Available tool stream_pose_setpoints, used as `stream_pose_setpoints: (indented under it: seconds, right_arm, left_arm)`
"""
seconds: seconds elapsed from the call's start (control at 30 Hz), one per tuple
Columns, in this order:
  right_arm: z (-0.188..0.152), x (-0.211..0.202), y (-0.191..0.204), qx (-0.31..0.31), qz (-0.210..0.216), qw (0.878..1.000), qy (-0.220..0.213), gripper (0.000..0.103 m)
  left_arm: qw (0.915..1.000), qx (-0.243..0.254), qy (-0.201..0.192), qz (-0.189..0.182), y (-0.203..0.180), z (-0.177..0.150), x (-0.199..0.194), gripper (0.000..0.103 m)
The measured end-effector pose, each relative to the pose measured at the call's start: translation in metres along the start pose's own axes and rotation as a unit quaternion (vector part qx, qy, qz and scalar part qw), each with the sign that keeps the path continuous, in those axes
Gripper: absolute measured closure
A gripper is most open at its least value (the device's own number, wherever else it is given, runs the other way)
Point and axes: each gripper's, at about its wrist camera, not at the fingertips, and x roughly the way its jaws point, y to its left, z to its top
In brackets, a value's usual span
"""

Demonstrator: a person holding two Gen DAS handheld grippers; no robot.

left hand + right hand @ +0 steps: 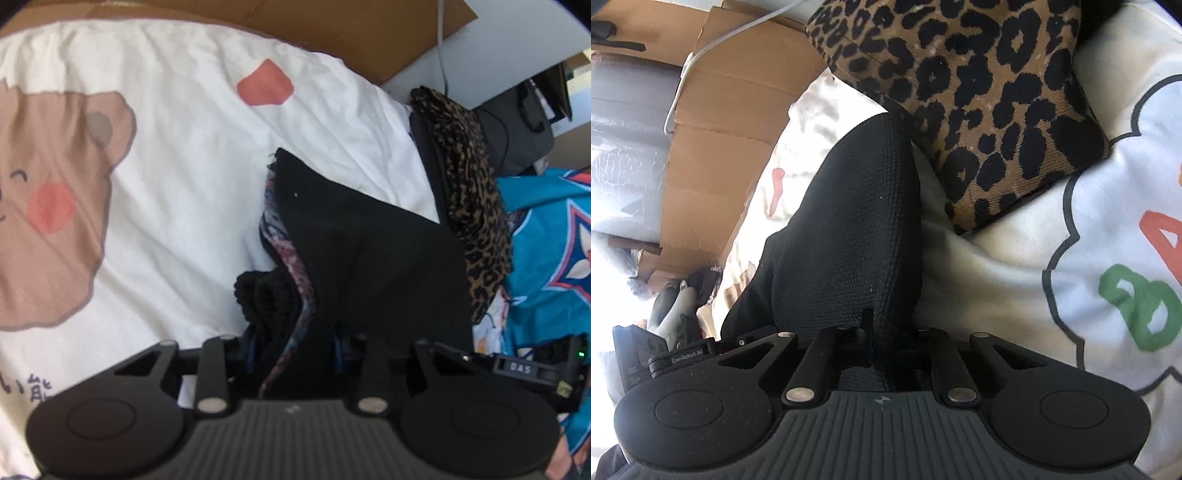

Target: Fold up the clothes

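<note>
A white bedsheet printed with a cartoon bear. Left wrist view: the left gripper grasps the black garment, which runs up and away toward a leopard-print garment; a tag reads "DAS". Right wrist view: the right gripper is clenched on black knit; "GenRobot.AI" is legible.

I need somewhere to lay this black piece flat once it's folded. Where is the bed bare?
The widest bare patch is the white sheet between the bear print and the black garment, below the pink heart. To the right it is crowded: the leopard-print garment, then teal fabric.
</note>
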Motion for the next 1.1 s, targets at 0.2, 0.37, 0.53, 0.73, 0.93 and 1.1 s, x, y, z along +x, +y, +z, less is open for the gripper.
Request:
stream_pose_setpoints:
  seconds: [0.2,0.37,0.53,0.73,0.93,1.1]
  right_arm:
    - [-0.001,-0.012,0.023,-0.027,-0.009,1.000,-0.010,0.096]
    - [-0.002,-0.025,0.042,-0.057,-0.021,0.998,-0.017,0.096]
    - [-0.001,-0.039,0.055,-0.072,-0.022,0.997,-0.020,0.096]
    - [-0.003,-0.060,0.080,-0.091,-0.022,0.995,-0.029,0.096]
    - [-0.003,-0.101,0.114,-0.110,-0.020,0.992,-0.053,0.096]
    - [0.001,-0.138,0.155,-0.130,-0.016,0.989,-0.063,0.096]
  left_arm:
    - [0.9983,0.040,-0.004,0.042,-0.019,-0.002,-0.014,0.068]
    - [0.9969,0.052,-0.021,0.055,-0.035,-0.002,-0.031,0.069]
    - [0.9964,0.043,-0.040,0.061,-0.042,-0.007,-0.049,0.070]
    - [0.9952,0.041,-0.063,0.064,-0.054,-0.013,-0.075,0.070]
    - [0.9922,0.041,-0.098,0.064,-0.083,-0.016,-0.116,0.070]
    - [0.9885,0.044,-0.131,0.061,-0.109,-0.015,-0.164,0.070]
